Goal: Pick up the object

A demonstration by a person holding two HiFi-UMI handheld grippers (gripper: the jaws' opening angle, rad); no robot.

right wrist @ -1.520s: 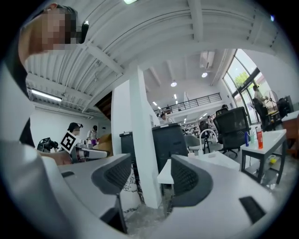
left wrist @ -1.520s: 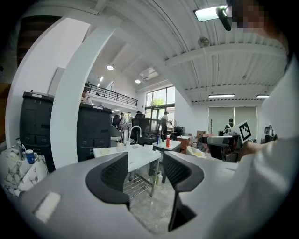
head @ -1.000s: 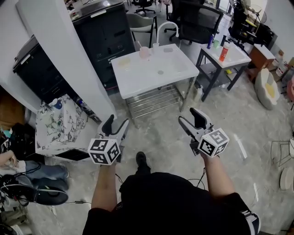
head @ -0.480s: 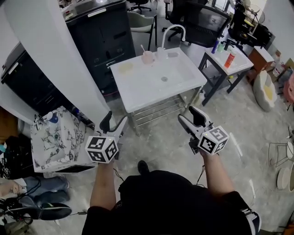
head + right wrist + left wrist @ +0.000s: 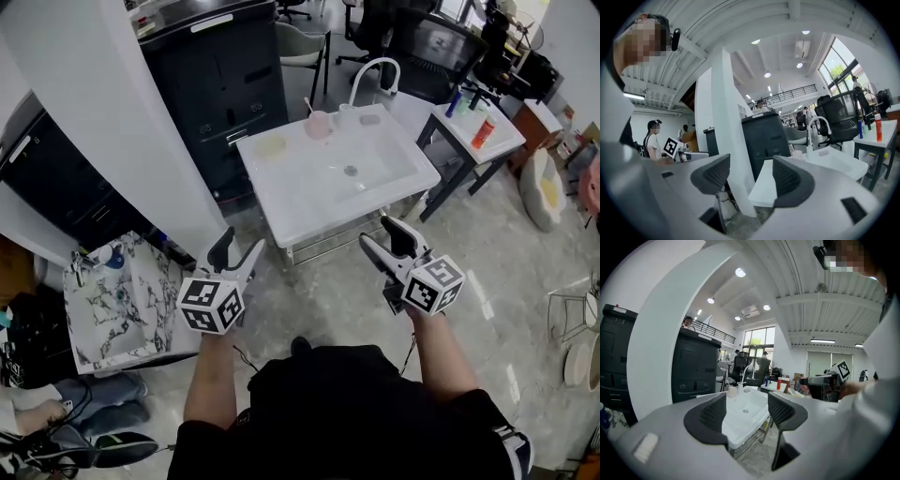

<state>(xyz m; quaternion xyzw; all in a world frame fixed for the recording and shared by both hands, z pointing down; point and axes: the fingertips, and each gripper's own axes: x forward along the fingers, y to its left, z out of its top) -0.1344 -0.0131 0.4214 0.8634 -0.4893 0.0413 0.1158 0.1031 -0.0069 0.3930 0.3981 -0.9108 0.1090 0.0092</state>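
As the sink surface [image 5: 300, 202] now lies closer than a second ago, left claw [image 5: 238, 248] and right claw [image 5: 380, 234] stay wide and empty, short of the pink cup [image 5: 319, 123] on its far edge.

Right gripper [image 5: 751, 179]: we see its two grey jaws, ribbed black pads [image 5: 712, 174], standing apart, gripping nothing | Beyond: white rectangular sink table [image 5: 762, 183], curved white faucet [image 5: 818, 121], small pale cup [image 5: 797, 153] beside it | Left: broad white pillar [image 5: 724, 117], tall black cabinet [image 5: 766, 137] behind | Far right: black office chair [image 5: 843, 112], small white side table [image 5: 890, 125] bearing an orange-red bottle [image 5: 880, 127]
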